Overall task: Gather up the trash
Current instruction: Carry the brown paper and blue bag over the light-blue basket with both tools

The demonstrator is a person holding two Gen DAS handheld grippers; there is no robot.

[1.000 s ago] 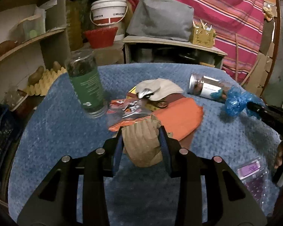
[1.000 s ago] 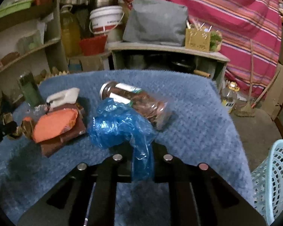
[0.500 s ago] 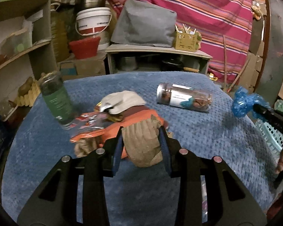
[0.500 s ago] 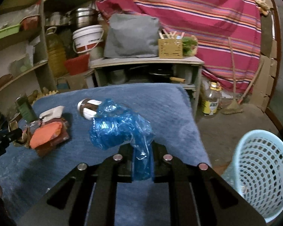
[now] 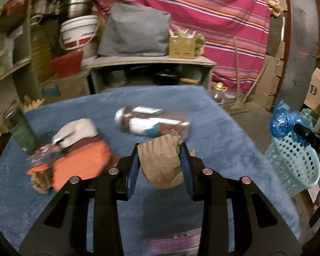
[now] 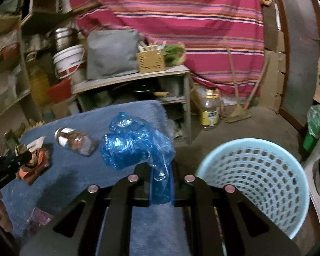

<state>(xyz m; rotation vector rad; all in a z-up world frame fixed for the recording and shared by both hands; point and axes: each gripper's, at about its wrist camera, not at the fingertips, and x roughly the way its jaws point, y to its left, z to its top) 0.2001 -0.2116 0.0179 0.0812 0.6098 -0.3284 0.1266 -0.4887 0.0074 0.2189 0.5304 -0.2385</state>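
Observation:
My left gripper [image 5: 160, 162] is shut on a crumpled brown paper bag [image 5: 161, 164] and holds it above the blue-covered table [image 5: 213, 128]. My right gripper [image 6: 160, 179] is shut on a crumpled blue plastic bag [image 6: 134, 147], held near the table's right edge, just left of a light blue waste basket [image 6: 256, 183]. In the left wrist view the blue bag [image 5: 285, 121] hangs over the basket [image 5: 292, 164]. More trash lies on the table: an orange wrapper [image 5: 79, 166], a white paper [image 5: 76, 132] and a clear jar lying on its side [image 5: 151, 121].
A green jar [image 5: 21, 128] stands at the table's left. Behind the table is a low shelf unit [image 5: 151, 68] with a grey bag and a yellow box. Shelves with buckets stand at left. A bottle [image 6: 210, 108] and a broom are on the floor by the striped cloth.
Both grippers have swung to the right with their loads. The right gripper went from over the table to beside the basket, which now fills its lower right view.

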